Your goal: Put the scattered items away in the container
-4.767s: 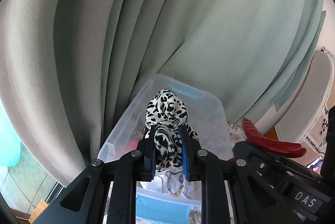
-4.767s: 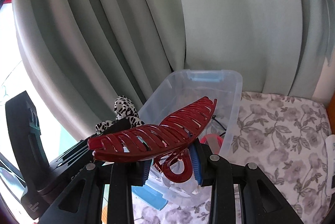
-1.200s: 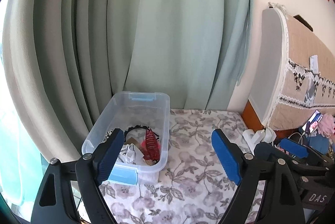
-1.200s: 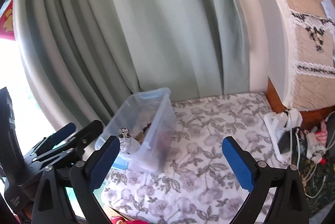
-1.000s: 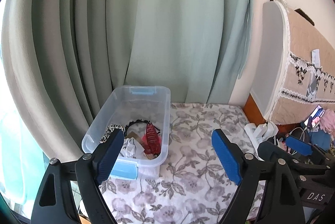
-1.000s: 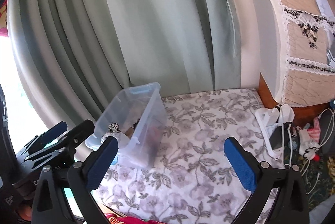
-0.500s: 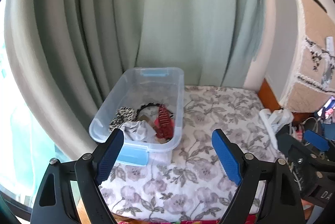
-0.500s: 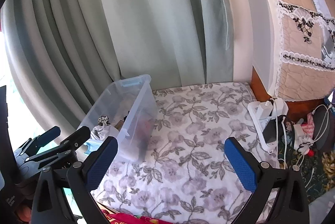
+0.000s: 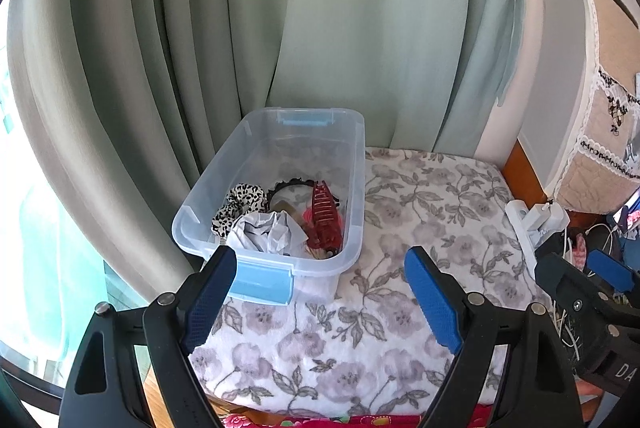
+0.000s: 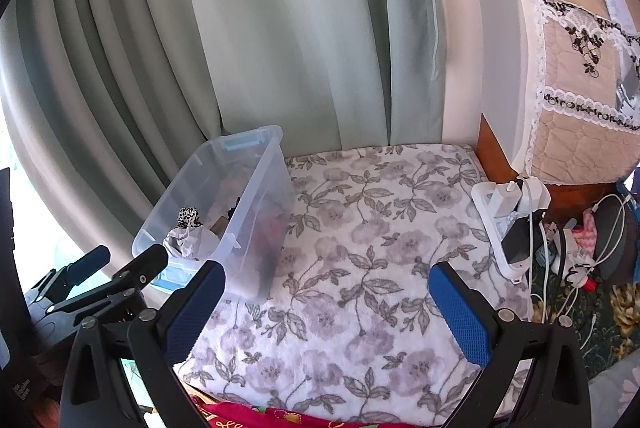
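Bright daylight, left glare, fisheye-warped edges

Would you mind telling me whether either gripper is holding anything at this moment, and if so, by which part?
Nothing is held. The left gripper and right gripper are both wide open and empty above the floral cloth.

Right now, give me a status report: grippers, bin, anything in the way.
Left gripper and right gripper open, empty. Leopard scrunchie and red claw clip lie in the clear bin. Floral cloth shows nothing in the way.
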`<control>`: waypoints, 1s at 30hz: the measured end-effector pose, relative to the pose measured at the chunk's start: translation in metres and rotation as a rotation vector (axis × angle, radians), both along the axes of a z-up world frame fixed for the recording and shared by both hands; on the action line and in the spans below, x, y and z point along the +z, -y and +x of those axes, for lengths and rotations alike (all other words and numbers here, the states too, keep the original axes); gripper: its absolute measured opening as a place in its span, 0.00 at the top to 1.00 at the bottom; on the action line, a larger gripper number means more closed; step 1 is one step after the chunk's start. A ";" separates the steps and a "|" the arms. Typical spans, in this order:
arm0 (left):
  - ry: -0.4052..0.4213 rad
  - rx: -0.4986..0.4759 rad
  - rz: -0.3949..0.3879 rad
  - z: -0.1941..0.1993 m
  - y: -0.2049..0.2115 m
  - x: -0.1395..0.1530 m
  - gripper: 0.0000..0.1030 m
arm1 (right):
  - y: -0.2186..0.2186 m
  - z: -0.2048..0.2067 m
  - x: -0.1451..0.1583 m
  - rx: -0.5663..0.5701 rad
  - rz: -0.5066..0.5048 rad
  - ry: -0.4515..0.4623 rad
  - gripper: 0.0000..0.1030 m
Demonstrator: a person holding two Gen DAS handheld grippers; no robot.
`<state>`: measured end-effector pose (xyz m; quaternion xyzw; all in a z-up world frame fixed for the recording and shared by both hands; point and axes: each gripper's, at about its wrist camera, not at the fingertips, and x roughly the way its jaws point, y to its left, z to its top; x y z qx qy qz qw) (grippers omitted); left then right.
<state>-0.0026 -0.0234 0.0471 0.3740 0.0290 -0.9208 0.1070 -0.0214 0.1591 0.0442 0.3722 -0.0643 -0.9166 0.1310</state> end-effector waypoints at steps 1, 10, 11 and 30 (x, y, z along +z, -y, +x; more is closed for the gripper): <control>0.000 0.002 0.001 0.000 0.001 0.000 0.16 | 0.001 -0.001 0.000 0.000 0.003 0.003 0.00; -0.004 -0.019 0.009 -0.001 0.004 0.001 0.16 | 0.013 -0.001 0.002 0.014 0.039 0.009 0.00; -0.006 -0.021 0.007 -0.002 0.004 0.002 0.16 | 0.014 -0.001 0.003 0.015 0.043 0.008 0.00; -0.050 -0.013 0.041 -0.003 0.024 0.005 0.16 | 0.041 -0.011 0.019 0.021 0.081 -0.010 0.00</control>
